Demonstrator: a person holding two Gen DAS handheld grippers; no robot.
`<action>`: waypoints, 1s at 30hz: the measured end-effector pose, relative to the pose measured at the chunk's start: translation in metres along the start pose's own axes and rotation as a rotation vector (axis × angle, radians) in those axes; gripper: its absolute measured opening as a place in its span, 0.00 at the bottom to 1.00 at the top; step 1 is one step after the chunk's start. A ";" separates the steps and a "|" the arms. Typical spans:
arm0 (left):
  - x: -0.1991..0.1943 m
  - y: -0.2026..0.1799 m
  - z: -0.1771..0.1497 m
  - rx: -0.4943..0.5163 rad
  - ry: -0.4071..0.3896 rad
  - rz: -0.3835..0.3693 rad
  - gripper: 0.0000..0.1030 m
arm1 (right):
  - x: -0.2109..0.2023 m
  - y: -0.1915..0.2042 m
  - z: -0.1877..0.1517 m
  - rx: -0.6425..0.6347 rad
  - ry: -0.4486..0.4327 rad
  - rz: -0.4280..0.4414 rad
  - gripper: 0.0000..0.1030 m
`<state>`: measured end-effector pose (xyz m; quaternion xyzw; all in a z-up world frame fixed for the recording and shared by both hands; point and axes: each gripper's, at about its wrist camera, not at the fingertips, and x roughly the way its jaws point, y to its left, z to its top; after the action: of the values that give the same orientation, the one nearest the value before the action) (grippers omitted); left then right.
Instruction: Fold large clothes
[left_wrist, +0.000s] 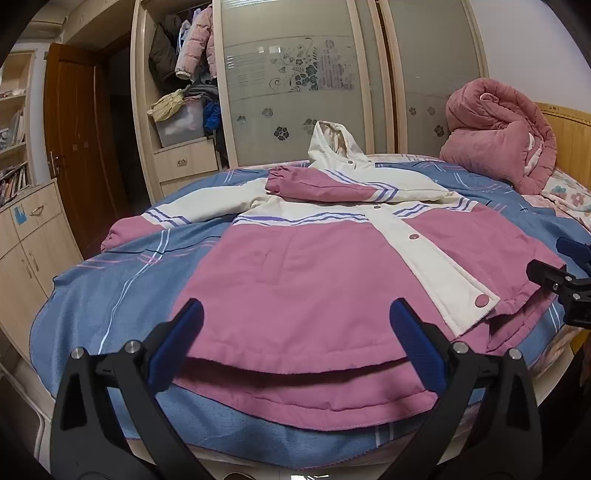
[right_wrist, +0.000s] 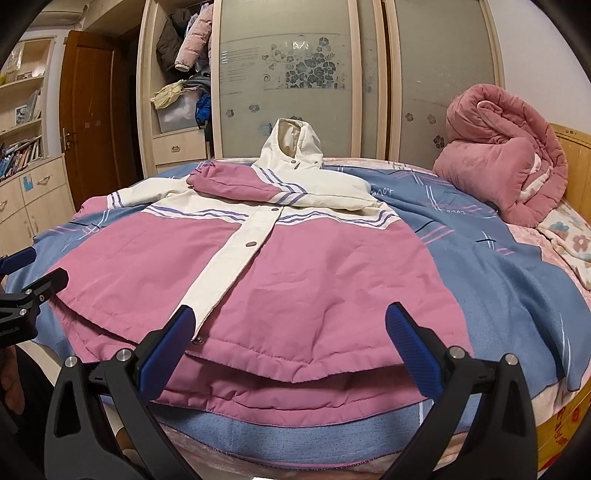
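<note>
The left gripper (left_wrist: 297, 345) fills the bottom of the left wrist view with its jaws spread wide, the blue pads (left_wrist: 177, 343) holding nothing. Between them lies the near hem of a pink and cream hooded jacket (left_wrist: 295, 266); the pads hover just above the hem, and contact cannot be judged.

The right gripper (right_wrist: 286, 347) sits likewise at the bottom of the right wrist view, jaws wide apart and empty, its pads (right_wrist: 413, 350) flanking the hem on the other side of the cream snap placket (right_wrist: 240, 258). In the left wrist view the right gripper shows at the right edge of the frame, beside the jacket's corner.

The jacket lies front up, snapped shut, in the middle of both frames on a blue striped blanket (left_wrist: 110, 288) covering the bed. One sleeve (right_wrist: 251, 186) is folded across the chest; the other sleeve (left_wrist: 147, 221) stretches out toward the left of the frame. The cream hood (right_wrist: 291, 147) stands up at the far end.

At the upper right a rolled pink quilt (right_wrist: 498, 162) rests against a wooden headboard (left_wrist: 569, 133). Behind the bed stands a wardrobe with frosted floral sliding doors (left_wrist: 295, 85); its open section at upper left holds hanging coats (left_wrist: 192, 44). A brown door (left_wrist: 77, 147) and bookshelves (right_wrist: 22, 147) are at the left.
</note>
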<state>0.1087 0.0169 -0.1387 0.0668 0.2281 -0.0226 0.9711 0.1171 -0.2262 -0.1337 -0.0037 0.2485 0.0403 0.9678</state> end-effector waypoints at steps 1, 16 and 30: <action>0.001 0.000 0.000 -0.003 0.000 -0.001 0.98 | 0.000 0.000 0.000 0.000 0.000 0.000 0.99; 0.007 -0.005 0.002 0.002 0.008 -0.023 0.98 | -0.001 0.001 0.002 0.012 -0.002 0.021 0.99; 0.071 0.229 0.069 -0.523 0.146 -0.135 0.98 | 0.004 -0.006 0.005 0.040 0.010 0.046 0.99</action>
<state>0.2190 0.2330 -0.0820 -0.1998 0.2994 -0.0229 0.9327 0.1233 -0.2318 -0.1318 0.0212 0.2540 0.0577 0.9653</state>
